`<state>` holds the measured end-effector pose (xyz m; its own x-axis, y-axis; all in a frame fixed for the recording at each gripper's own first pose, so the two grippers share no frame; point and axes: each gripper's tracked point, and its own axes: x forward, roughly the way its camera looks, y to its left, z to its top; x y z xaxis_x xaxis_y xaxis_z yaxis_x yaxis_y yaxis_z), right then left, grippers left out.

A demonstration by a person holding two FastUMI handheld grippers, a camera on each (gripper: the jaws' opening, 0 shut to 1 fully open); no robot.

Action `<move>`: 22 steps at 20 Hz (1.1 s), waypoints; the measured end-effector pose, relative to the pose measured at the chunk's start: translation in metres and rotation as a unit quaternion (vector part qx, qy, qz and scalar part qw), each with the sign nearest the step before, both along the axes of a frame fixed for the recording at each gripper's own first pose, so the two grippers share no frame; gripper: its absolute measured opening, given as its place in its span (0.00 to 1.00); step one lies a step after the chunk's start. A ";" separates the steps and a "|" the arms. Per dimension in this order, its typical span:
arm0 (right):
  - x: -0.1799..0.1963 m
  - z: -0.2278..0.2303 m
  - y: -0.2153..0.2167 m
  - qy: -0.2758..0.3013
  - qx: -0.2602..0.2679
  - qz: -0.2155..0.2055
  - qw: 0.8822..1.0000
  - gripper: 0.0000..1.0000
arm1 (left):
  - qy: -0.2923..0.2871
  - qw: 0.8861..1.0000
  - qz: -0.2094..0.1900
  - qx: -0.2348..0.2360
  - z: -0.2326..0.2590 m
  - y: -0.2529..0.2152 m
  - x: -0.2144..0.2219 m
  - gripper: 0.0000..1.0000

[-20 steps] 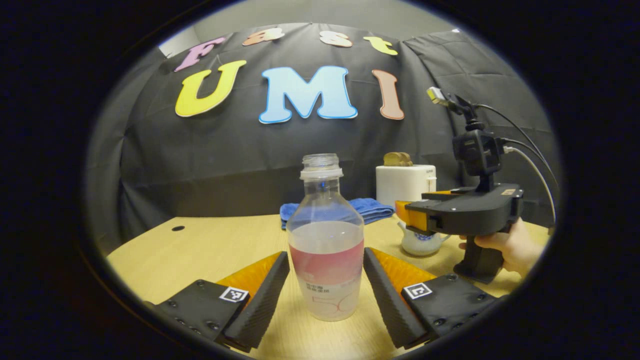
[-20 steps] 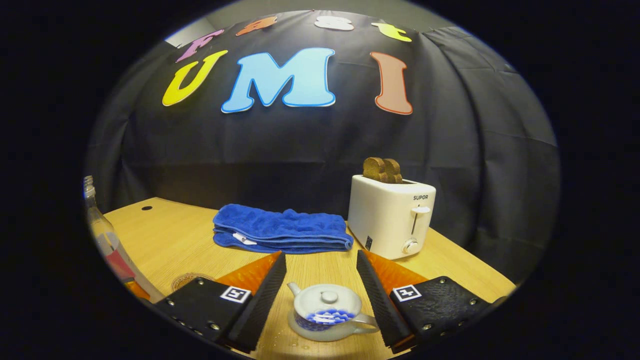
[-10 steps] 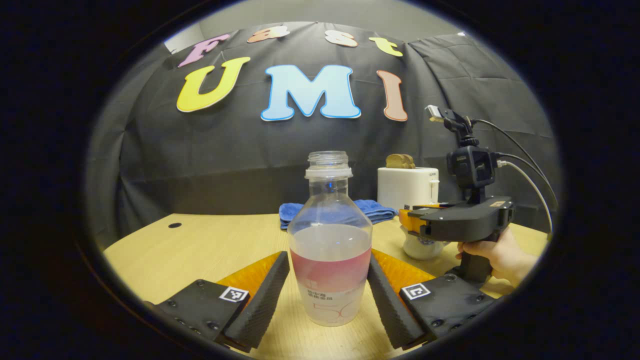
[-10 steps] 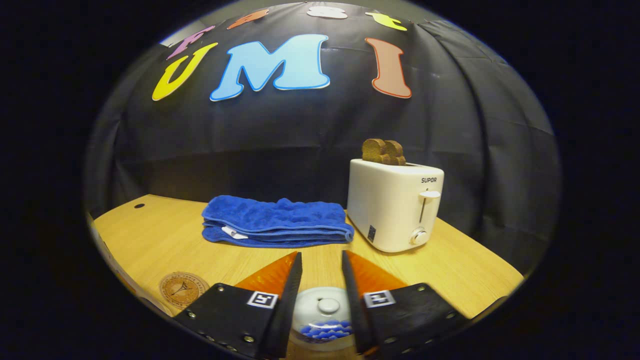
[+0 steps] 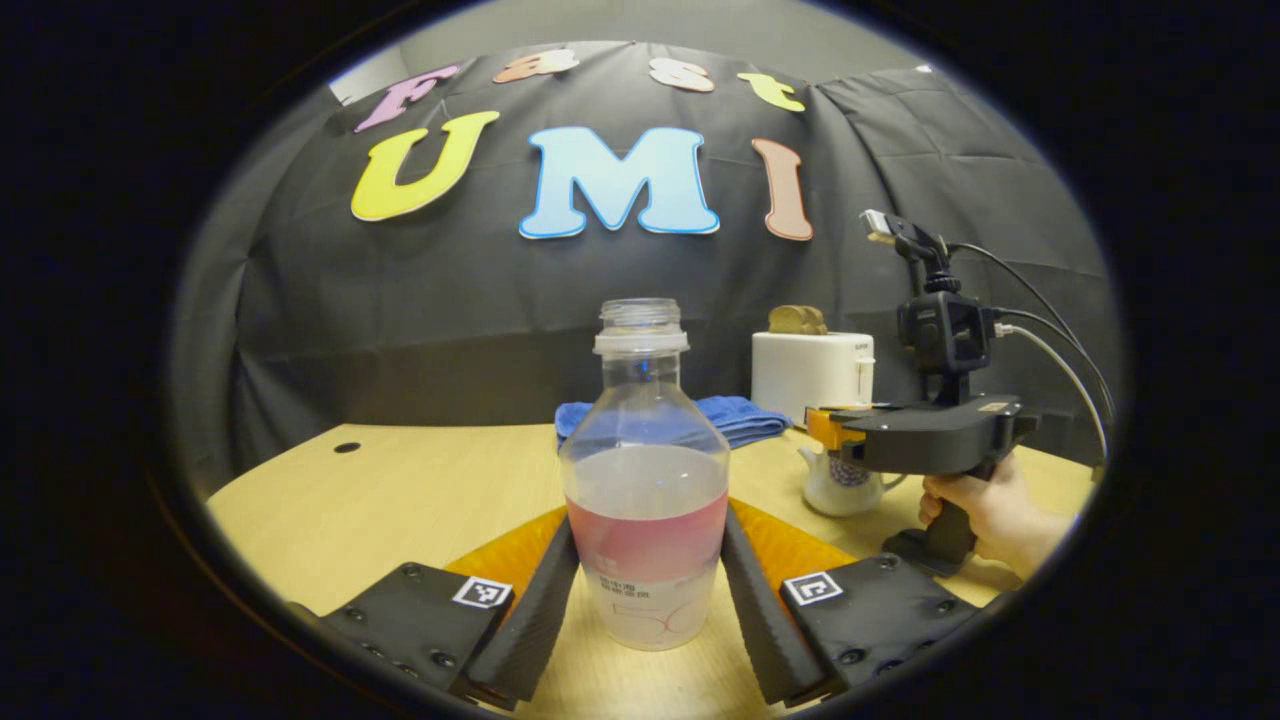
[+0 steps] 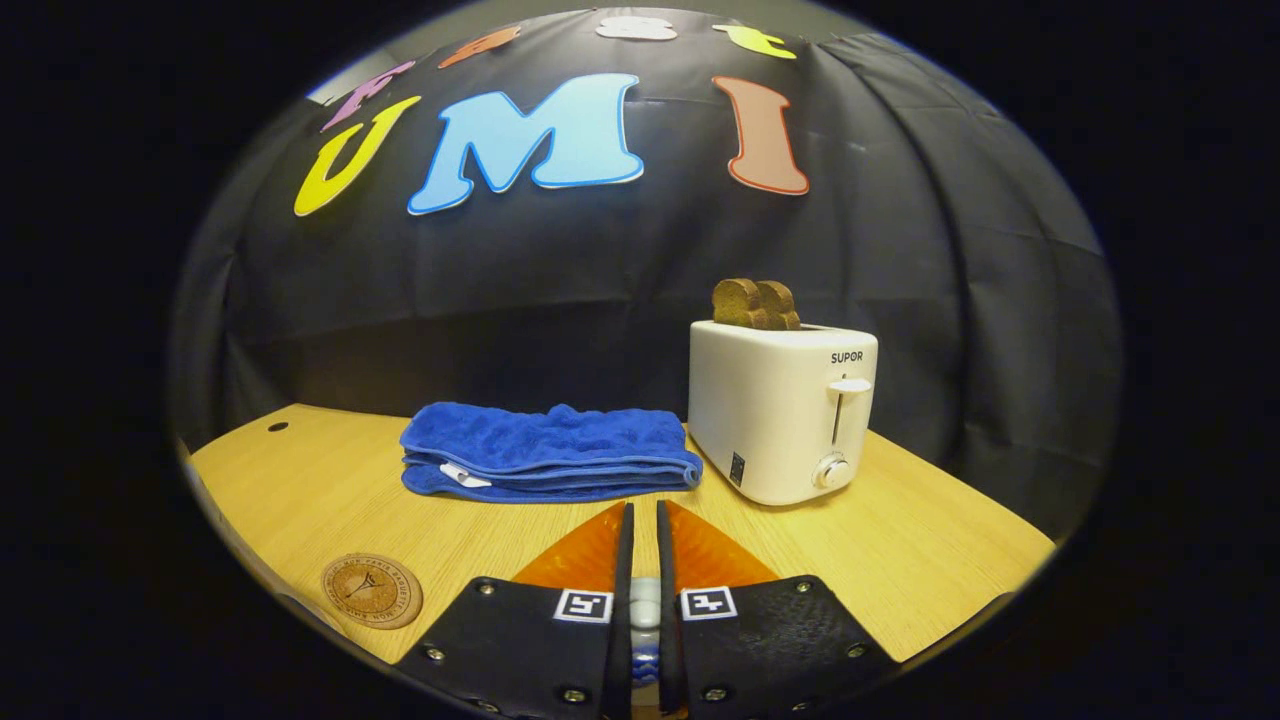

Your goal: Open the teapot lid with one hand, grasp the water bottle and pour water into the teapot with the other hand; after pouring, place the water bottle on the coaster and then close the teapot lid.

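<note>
1. Both grippers have squeezed in since a moment ago. The left gripper [image 5: 648, 610] was wide open around the clear plastic water bottle with the pink label [image 5: 645, 480]; now its two fingers press on the bottle's sides. The bottle stands on the light wooden table [image 5: 400, 490] with no cap on.
2. The right gripper [image 6: 640, 600] was open over the small white teapot with blue patterns [image 5: 840, 482]. Now its fingers are almost together, with the knob of the white teapot lid [image 6: 645, 602] in the thin gap. It looks clenched on the knob.
3. A bit farther off, a hand [image 5: 985, 505] holds that gripper's handle.
4. The round brown cork coaster [image 6: 371, 590] lies flat and bare, to the left.
5. At the back are a folded blue towel [image 6: 545, 462] and a white toaster [image 6: 780, 410] with brown bread [image 6: 755, 303] in it.
6. I think the job has only just begun. The lid is not lifted yet. Pouring, putting the bottle on the coaster and closing the lid are all left.
7. The right gripper's fingers hide most of the teapot, so I cannot see if the lid has come up at all.
</note>
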<state>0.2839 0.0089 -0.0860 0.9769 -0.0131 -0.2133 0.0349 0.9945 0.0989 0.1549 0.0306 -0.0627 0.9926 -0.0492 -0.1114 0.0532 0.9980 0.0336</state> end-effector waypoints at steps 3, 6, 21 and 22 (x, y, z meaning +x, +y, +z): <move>-0.003 0.011 -0.002 -0.026 -0.018 -0.007 0.999 0.10 | 0.000 1.000 -0.001 -0.001 0.001 0.000 0.000 0.88; -0.006 0.028 -0.003 -0.051 -0.011 -0.005 0.999 0.10 | 0.001 1.000 -0.002 0.000 -0.002 0.000 0.000 0.88; -0.055 0.048 -0.078 -0.017 -0.039 -0.039 0.998 0.11 | 0.021 0.983 -0.040 0.179 0.016 -0.024 0.025 0.85; -0.056 0.046 -0.084 -0.014 -0.038 -0.041 0.998 0.10 | 0.018 0.977 -0.047 0.207 0.018 -0.030 0.031 0.85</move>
